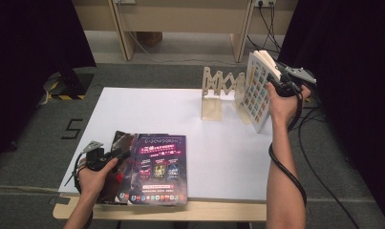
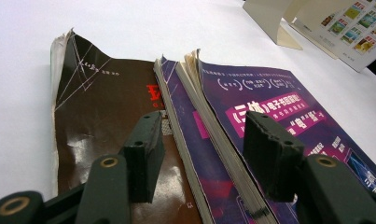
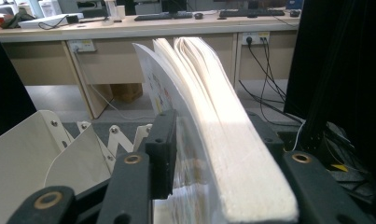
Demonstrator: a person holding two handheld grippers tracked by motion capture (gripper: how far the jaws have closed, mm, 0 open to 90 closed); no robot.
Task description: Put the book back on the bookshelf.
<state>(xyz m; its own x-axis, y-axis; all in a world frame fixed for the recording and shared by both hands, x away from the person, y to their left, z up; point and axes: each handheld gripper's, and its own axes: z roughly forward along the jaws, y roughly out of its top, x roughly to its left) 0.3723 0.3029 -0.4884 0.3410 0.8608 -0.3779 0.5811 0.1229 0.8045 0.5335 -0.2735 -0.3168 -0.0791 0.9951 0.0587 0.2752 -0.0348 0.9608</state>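
Note:
A stack of books lies at the table's front left: a purple-covered one [image 1: 157,168] on top, a second purple one [image 2: 188,140] under it and a brown one [image 2: 101,107] lowest. My left gripper [image 1: 116,154] hovers open at their left edge, its jaws straddling the purple books' page edges [image 2: 206,149] without pressing. At the back right a white book with a picture-grid cover [image 1: 256,90] stands upright against the wooden accordion rack [image 1: 223,85]. My right gripper [image 1: 282,80] is shut on its top edge; the thick page block [image 3: 232,140] fills the gap between the jaws.
A white sheet [image 1: 147,107] covers the table, with bare room between the book stack and the rack. Cables trail off the right side [image 1: 319,167]. Black curtains hang at both sides, and a wooden desk stands behind the table.

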